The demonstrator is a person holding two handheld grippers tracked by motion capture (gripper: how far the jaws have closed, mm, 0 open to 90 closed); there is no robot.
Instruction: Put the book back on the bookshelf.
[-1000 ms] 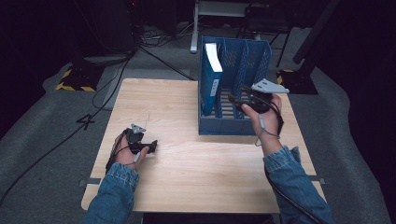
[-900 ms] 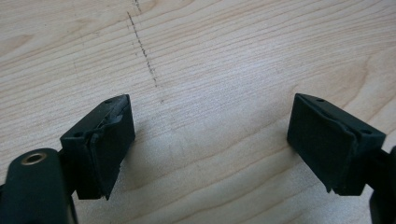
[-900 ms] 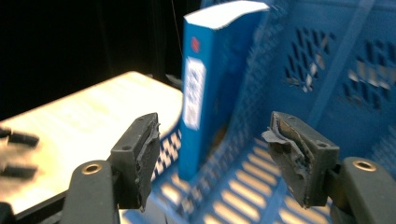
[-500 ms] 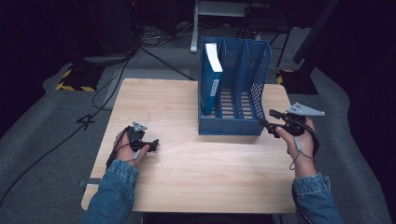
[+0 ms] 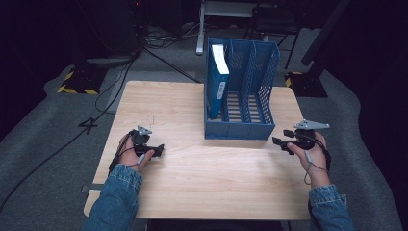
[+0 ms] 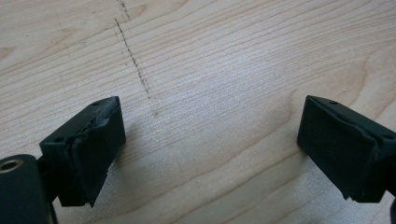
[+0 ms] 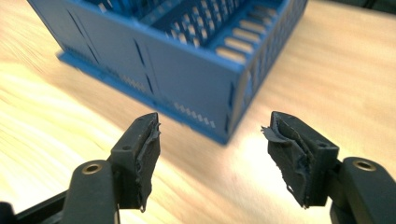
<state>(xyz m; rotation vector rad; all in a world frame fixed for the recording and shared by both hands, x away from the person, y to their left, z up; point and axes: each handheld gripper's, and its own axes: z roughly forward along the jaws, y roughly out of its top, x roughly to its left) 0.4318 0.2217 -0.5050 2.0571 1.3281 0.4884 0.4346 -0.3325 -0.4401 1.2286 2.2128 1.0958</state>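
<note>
A blue rack (image 5: pixel 240 122) stands upright on the far middle of the tabletop (image 5: pixel 202 183), and everything else sits around it. A blue book (image 5: pixel 217 82) with a white top edge stands upright in the rack's leftmost slot, leaning against the left wall. The right gripper (image 5: pixel 285 139) hovers just beside the rack's near right corner, apart from it, pointing toward it; in the right gripper view that corner (image 7: pixel 233 98) looms just past the fingers (image 7: pixel 144 154), which are spread with nothing between them. The left gripper (image 5: pixel 153 150) rests low on the tabletop well to the near left of the rack, held in the person's left hand (image 5: pixel 130 154). Its fingers (image 6: pixel 93 140) have just been opening and stand wide apart over bare wood marked by a faint pencil line (image 6: pixel 135 60), gripping nothing.
</note>
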